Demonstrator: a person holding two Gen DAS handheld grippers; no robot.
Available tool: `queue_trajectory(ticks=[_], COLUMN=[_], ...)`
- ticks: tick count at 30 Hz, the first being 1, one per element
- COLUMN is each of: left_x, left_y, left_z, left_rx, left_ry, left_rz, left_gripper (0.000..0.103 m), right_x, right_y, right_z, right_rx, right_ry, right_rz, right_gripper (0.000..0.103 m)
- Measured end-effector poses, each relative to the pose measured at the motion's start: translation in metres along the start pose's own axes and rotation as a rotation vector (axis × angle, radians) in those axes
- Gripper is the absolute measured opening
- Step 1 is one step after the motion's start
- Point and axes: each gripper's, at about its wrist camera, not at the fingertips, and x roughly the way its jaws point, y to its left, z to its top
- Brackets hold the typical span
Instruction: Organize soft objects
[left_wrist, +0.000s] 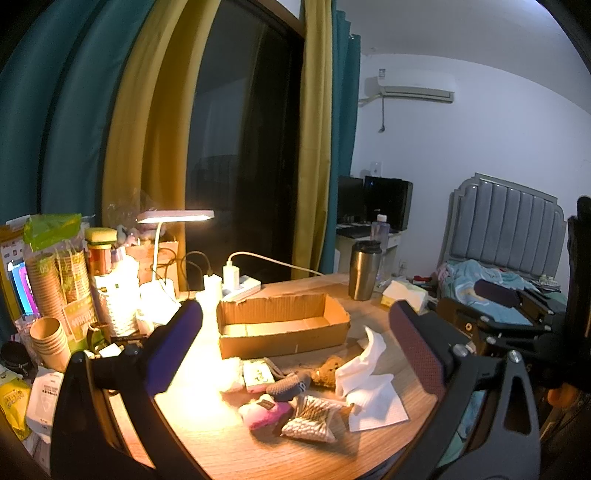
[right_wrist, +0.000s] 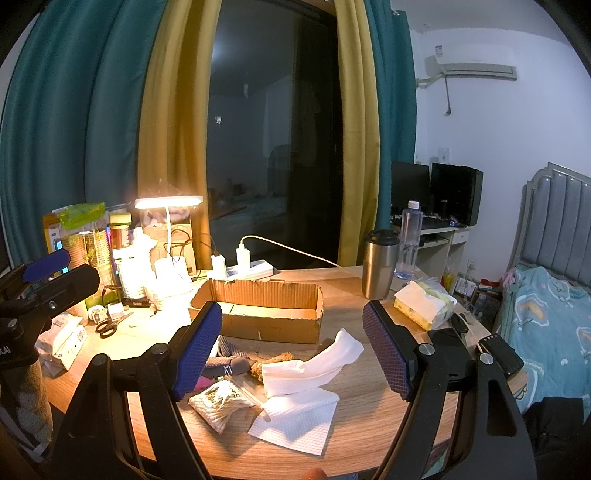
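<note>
Both grippers, left (left_wrist: 295, 339) and right (right_wrist: 291, 347), hover with jaws wide apart, holding nothing. Soft stuff lies just before the open brown cardboard box (right_wrist: 258, 306). I'd pinch the crumpled white paper towel (right_wrist: 314, 363) mid-fold, lift straight, drop it in.

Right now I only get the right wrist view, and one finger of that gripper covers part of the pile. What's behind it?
Observer: A pink plush toy, lying against the cotton swab bag.
Operator: Anything in the cardboard box yet?
Observer: No. The left wrist view looks into the cardboard box and shows nothing on its floor.
Operator: Is the left gripper open?
Observer: Yes. The left gripper is open and holds nothing.
</note>
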Motion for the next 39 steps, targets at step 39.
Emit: queue_trajectory(ticks=[39], left_x=[0.142], left_y=[0.005], left_z=[-0.109], left_rx=[-0.04], left_ry=[0.493], left_rz=[-0.042], left_gripper=[0.101], right_x=[0.116], right_y=[-0.03], right_z=[-0.087], right_rx=[0.063], right_ry=[0.371], right_rz=[0.014], right_gripper=[0.081])
